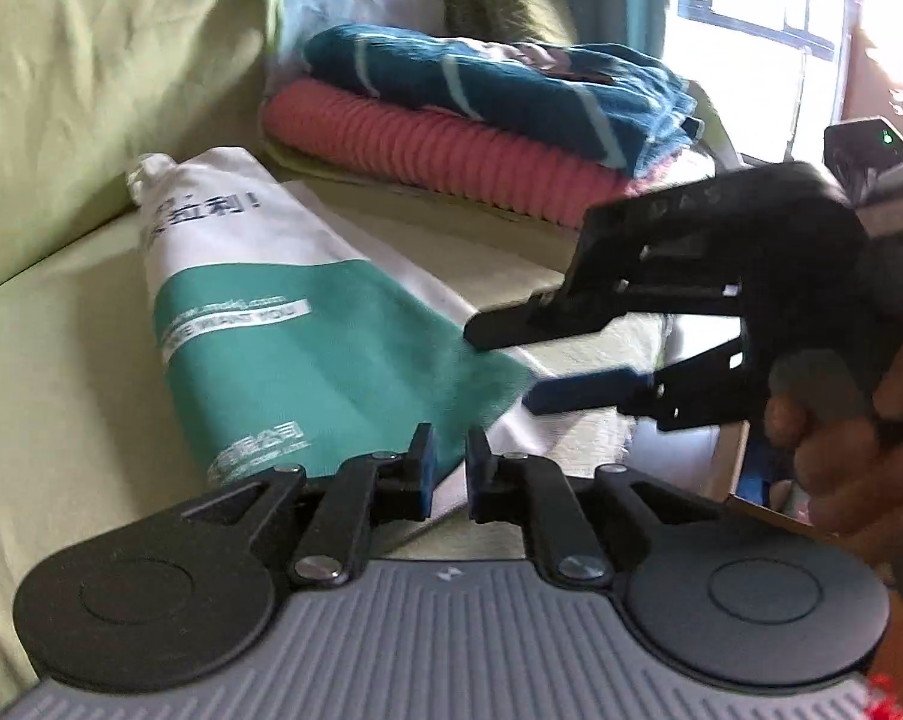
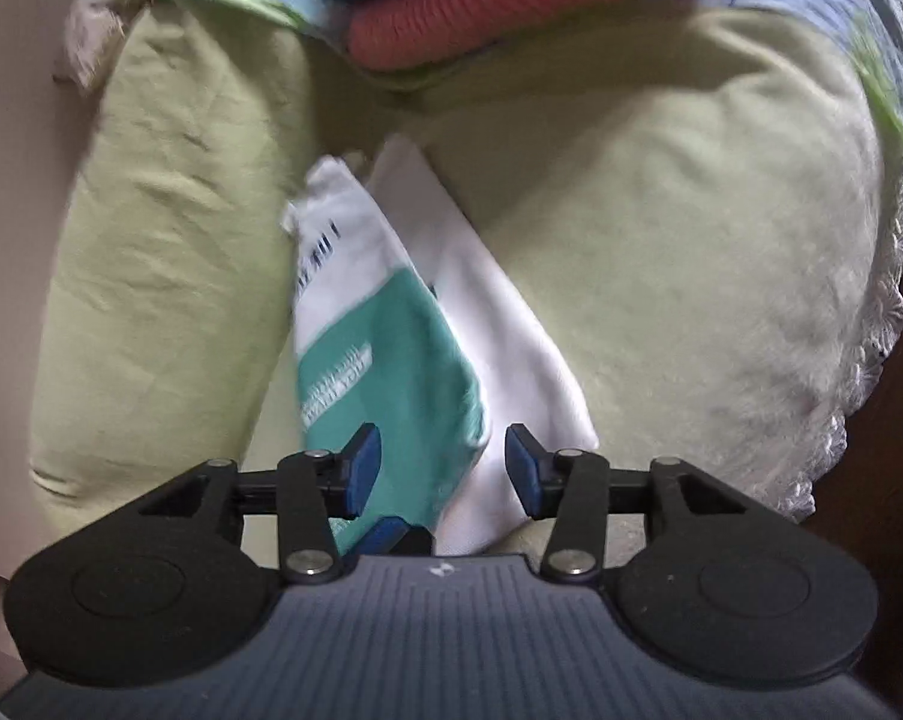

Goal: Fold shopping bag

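Shopping bag (image 1: 259,324) mid-frame on green cushion (image 1: 61,360), doubled lengthwise, further folds seemingly left. Left gripper (image 1: 449,468) slightly parted at near edge, grip unclear. Right gripper (image 2: 443,468) wide, empty.

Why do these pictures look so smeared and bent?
Left wrist view: window glare washes out the top right, the shopping bag print is motion-blurred. Right wrist view: dimmer, bag smeared, fisheye bending the cushion edges.

One bag (image 1: 307,324), two folded blankets (image 1: 451,120).
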The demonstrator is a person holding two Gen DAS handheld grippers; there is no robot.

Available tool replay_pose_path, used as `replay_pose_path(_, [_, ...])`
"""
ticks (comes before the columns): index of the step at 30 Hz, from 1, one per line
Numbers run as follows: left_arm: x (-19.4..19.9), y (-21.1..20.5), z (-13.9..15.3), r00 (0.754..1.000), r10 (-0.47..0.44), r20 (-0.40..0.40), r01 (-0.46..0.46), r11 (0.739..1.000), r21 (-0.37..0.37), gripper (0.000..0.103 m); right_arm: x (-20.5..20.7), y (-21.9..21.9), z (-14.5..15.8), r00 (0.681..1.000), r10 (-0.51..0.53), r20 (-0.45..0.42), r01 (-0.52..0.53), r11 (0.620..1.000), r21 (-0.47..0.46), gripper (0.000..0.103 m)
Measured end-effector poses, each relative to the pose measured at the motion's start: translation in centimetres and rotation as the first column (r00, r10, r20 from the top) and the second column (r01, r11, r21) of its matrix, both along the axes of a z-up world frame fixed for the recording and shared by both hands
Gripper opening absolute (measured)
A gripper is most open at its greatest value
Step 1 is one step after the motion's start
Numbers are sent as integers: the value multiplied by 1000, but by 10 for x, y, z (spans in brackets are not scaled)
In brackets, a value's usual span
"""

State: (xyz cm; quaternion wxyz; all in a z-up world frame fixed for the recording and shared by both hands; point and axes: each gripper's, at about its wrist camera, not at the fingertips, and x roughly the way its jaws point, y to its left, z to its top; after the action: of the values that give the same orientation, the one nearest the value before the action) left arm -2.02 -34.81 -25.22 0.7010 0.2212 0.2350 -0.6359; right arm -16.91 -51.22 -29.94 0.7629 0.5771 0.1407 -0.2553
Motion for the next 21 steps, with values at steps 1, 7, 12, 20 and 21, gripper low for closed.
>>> replay_pose_path(1, [0,1,0,1000,4,15,-4,1000,1,11,5,2,-2,1000,2,-4,-2,1000,-12,39])
replay_pose_path(7, [2,7,0,994,24,103,-25,1000,7,27,31,12,10,998,14,-61,-22,990,-139,5])
replay_pose_path(12, [3,11,0,986,38,164,-40,999,10,37,25,28,42,992,-44,-115,1,937,-349,4])
replay_pose_path(20, [-5,8,-6,985,-6,172,-1,999,40,39,3,30,30,977,-113,-181,60,959,-275,3])
replay_pose_path(21, [-6,8,-5,985,-9,172,2,999,41,39,4,34,34,976,-118,-183,59,952,-299,3])
